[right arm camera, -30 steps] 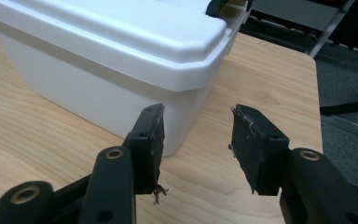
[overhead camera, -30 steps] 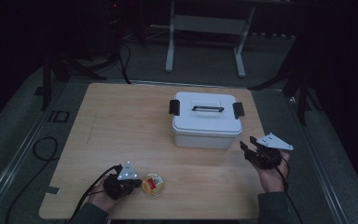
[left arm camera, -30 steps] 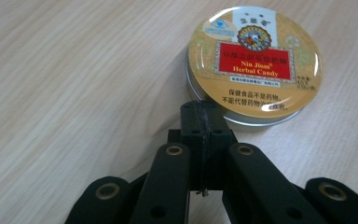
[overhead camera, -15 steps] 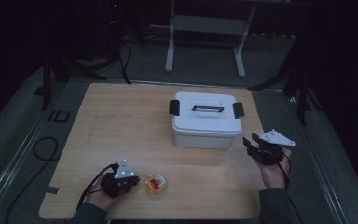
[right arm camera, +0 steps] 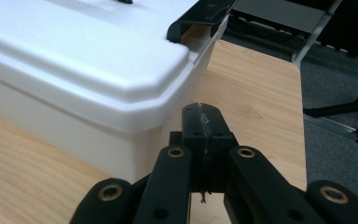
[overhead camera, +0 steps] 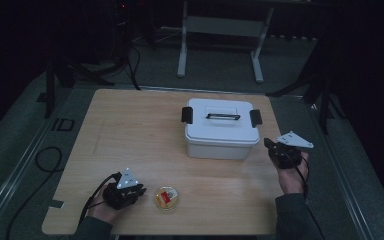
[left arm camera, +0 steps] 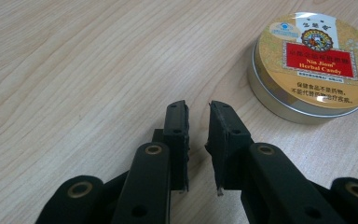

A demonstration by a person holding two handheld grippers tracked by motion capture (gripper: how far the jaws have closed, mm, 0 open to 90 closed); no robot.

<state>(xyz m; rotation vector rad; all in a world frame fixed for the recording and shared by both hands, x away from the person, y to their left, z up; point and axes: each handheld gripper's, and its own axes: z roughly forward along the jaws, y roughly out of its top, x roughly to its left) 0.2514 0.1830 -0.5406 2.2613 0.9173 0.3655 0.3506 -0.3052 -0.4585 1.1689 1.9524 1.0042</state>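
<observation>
A round gold candy tin (overhead camera: pixel 167 198) with a red label lies flat near the table's front edge; in the left gripper view the tin (left arm camera: pixel 307 60) is up to the right. My left gripper (overhead camera: pixel 138 192) rests low on the table just left of the tin, clear of it. Its jaws (left arm camera: pixel 198 109) are a narrow gap apart with nothing between them. A white lidded box (overhead camera: pixel 222 127) with a black handle and black end latches stands mid-table. My right gripper (overhead camera: pixel 270 145) hovers by the box's right end, shut and empty (right arm camera: pixel 200 112), below the latch (right arm camera: pixel 200 16).
The wooden table (overhead camera: pixel 130 130) has bare surface to the left of the box. Its right edge runs close behind my right hand. Metal stand legs (overhead camera: pixel 220 45) and cables are on the dark floor beyond the table.
My left gripper has drawn back slightly to the left, leaving a gap to the tin. My right gripper has shifted a little farther away, along the box's right end.
</observation>
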